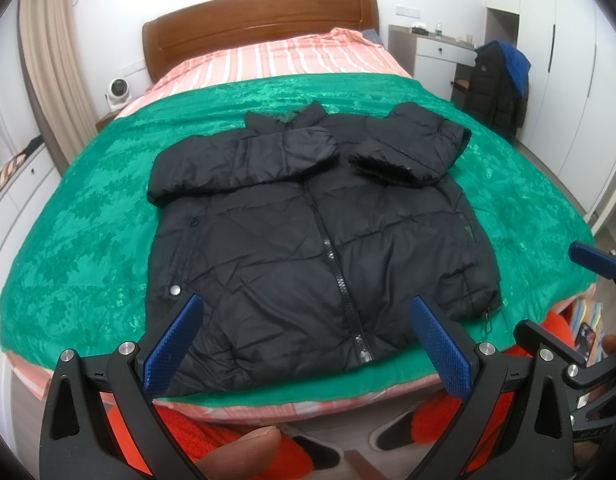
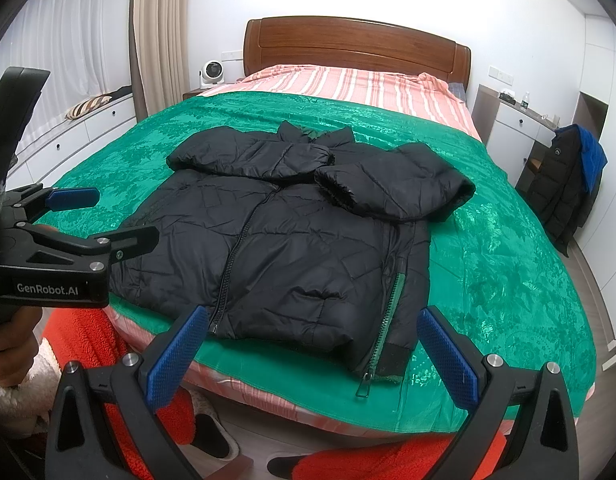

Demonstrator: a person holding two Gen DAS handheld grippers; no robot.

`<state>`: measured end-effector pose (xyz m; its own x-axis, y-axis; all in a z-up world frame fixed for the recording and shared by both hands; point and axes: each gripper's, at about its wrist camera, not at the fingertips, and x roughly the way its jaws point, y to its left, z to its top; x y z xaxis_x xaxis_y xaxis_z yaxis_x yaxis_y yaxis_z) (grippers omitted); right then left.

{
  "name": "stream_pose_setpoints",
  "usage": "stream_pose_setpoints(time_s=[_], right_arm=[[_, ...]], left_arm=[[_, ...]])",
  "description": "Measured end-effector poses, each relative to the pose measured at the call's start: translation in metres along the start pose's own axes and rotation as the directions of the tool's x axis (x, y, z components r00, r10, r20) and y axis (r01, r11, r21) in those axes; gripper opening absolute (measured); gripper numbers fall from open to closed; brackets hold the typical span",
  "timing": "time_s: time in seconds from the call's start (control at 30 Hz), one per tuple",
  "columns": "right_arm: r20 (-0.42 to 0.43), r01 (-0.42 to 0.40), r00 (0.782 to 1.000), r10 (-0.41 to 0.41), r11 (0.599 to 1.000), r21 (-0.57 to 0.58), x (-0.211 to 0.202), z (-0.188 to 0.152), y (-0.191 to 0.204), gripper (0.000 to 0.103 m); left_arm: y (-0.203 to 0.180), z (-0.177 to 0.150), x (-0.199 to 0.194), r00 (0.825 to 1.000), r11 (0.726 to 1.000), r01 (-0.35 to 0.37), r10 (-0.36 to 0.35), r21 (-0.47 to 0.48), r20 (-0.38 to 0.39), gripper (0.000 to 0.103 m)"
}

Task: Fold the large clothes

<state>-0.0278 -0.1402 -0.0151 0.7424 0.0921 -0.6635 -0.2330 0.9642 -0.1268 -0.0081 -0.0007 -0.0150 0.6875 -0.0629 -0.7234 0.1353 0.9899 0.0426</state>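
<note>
A black quilted puffer jacket (image 1: 308,240) (image 2: 283,240) lies face up, zipped, on the green blanket (image 1: 87,220) (image 2: 488,248), hem toward me. Both sleeves are folded across its chest; the fur-trimmed cuff (image 1: 382,168) of the right-hand sleeve lies near the collar. My left gripper (image 1: 308,344) hovers open over the hem near the bed's foot, nothing between its blue pads. My right gripper (image 2: 312,356) is also open, above the hem's right corner and its green side zipper (image 2: 390,300). In the right wrist view the left gripper (image 2: 71,216) shows from the side at the left edge.
The bed has a striped pink sheet (image 1: 275,56) and a wooden headboard (image 1: 259,28). A dark coat on a chair (image 1: 496,88) stands right of the bed by a white desk (image 1: 432,52). A small fan (image 2: 211,72) sits at the left. A person's orange trousers and slippers (image 2: 215,436) are below.
</note>
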Motion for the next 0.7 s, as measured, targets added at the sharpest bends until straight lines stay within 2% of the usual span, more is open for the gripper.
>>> stream_pose_setpoints(time_s=[0.7], right_arm=[[-0.001, 0.01, 1.0, -0.01, 1.0, -0.02, 0.001, -0.0013, 0.0005, 0.103]], left_arm=[[-0.0003, 0.0027, -0.002, 1.0, 1.0, 0.004, -0.004, 0.001, -0.004, 0.103]])
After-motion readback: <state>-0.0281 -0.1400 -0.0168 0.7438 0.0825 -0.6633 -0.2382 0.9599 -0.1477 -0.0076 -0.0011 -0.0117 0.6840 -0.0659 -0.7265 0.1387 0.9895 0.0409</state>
